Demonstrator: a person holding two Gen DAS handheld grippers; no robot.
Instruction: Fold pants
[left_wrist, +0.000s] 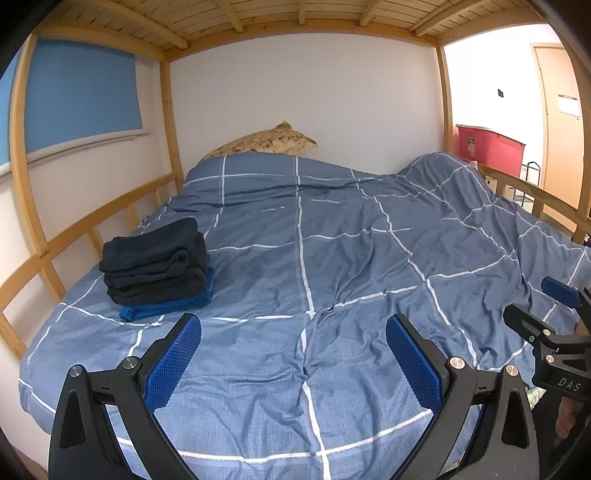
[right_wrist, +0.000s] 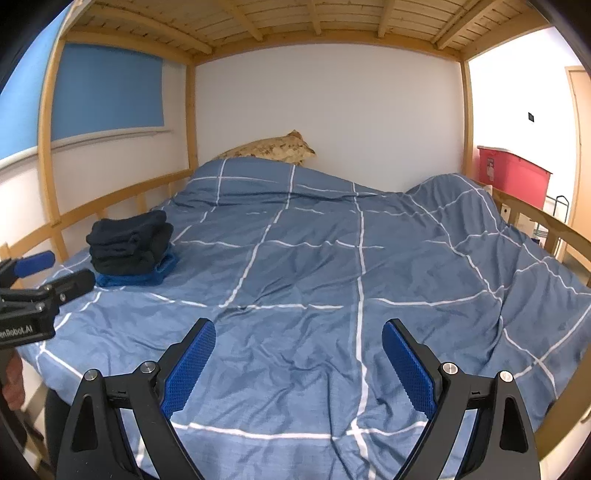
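**Both tongs spread above the duvet, folded stack off to the left**

Spread wide and gripping nothing: left gripper (left_wrist: 293, 328), blue textured pads (left_wrist: 173, 363) apart, held just over the blue checked duvet (left_wrist: 332, 258). Same for the right gripper (right_wrist: 299, 332), pads (right_wrist: 190, 365) well apart over bare bedding, also seen at the right edge of the left wrist view (left_wrist: 554, 306), beside the left one.

Ahead and to the left of both tongs, well apart from either: stack of folded dark pants (left_wrist: 155, 254), resting on a folded bright blue garment (left_wrist: 166, 308), near the wooden side rail (left_wrist: 92, 229). Same stack in the right wrist view (right_wrist: 129, 242), just beyond the left gripper's tip (right_wrist: 48, 273). Untouched by any finger.

Farther ahead, against the wall: patterned tan pillow (left_wrist: 266, 142), partly under the duvet's far edge.

Far right, past the bed post: red storage bin (left_wrist: 487, 147), lid on, contents hidden. Beside it a wire rack (left_wrist: 528, 184), contents too small to tell.
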